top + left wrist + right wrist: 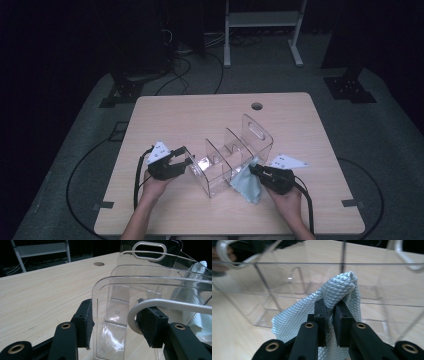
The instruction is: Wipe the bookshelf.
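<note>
Standing near the middle of the pale wooden table (200, 115), a clear plastic divided organizer with upright partitions and a slotted handle cutout in its tallest far panel (235, 155) runs diagonally from near left to far right. At its near-left end the left gripper (181, 161), black with a grey three-cornered plate on top, is clamped on the lowest end wall; in the left gripper view that curved transparent wall (110, 315) passes between the two black pads, one pad (86, 322) pressed against its outer face and the other inside, so the jaws are closed on the organizer at a moderate width. A white cable (175, 305) arcs across the inner pad in that view. On the organizer's near-right side the right gripper (256, 171) pinches a light blue-grey textured cleaning cloth (246, 184), which hangs down to the tabletop just beside the organizer's long side wall. In the right gripper view the cloth (337, 292) is bunched into a peak between the narrowly set jaws and rises in front of the clear side wall (287, 285), close against it, though I cannot tell whether it actually touches. Both forearms enter from the near edge, and a round cable hole (257, 106) lies in the table's far side.
</note>
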`<state>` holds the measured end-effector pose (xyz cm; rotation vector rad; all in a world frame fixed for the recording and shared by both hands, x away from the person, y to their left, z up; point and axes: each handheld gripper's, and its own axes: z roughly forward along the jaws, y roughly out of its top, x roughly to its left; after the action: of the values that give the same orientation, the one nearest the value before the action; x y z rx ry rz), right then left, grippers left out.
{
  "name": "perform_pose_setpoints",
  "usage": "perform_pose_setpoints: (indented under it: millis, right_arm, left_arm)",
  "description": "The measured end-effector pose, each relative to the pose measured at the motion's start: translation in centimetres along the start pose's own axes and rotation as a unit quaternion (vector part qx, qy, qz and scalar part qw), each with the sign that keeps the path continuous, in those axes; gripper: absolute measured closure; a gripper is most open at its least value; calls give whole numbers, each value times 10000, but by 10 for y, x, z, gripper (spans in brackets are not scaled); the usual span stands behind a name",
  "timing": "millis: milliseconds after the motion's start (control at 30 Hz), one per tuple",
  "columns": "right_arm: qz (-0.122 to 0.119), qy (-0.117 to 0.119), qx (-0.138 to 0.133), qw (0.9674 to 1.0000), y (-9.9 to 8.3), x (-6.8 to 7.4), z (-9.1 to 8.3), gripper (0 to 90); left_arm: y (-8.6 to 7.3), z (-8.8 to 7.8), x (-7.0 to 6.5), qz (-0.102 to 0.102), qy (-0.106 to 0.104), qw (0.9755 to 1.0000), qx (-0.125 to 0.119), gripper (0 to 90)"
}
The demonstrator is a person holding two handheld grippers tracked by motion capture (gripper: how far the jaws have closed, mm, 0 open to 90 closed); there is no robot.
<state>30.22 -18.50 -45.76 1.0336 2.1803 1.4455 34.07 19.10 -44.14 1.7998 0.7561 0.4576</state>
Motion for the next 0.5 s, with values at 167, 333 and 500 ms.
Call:
perform_pose_setpoints:
  millis: [167, 333, 500]
  right_arm:
    - [-109, 75, 17, 9999, 3, 5, 0, 813]
    - [87, -168, -102, 9998, 4, -11, -8, 812]
    - [8, -85, -61, 9999, 3, -3, -3, 812]
  left_arm:
    - [0, -3, 3, 37, -83, 9999, 48, 475]
    - [-1, -8, 9, 29, -180, 9998, 73, 474]
    - [-1, -8, 9, 14, -139, 9999, 69, 474]
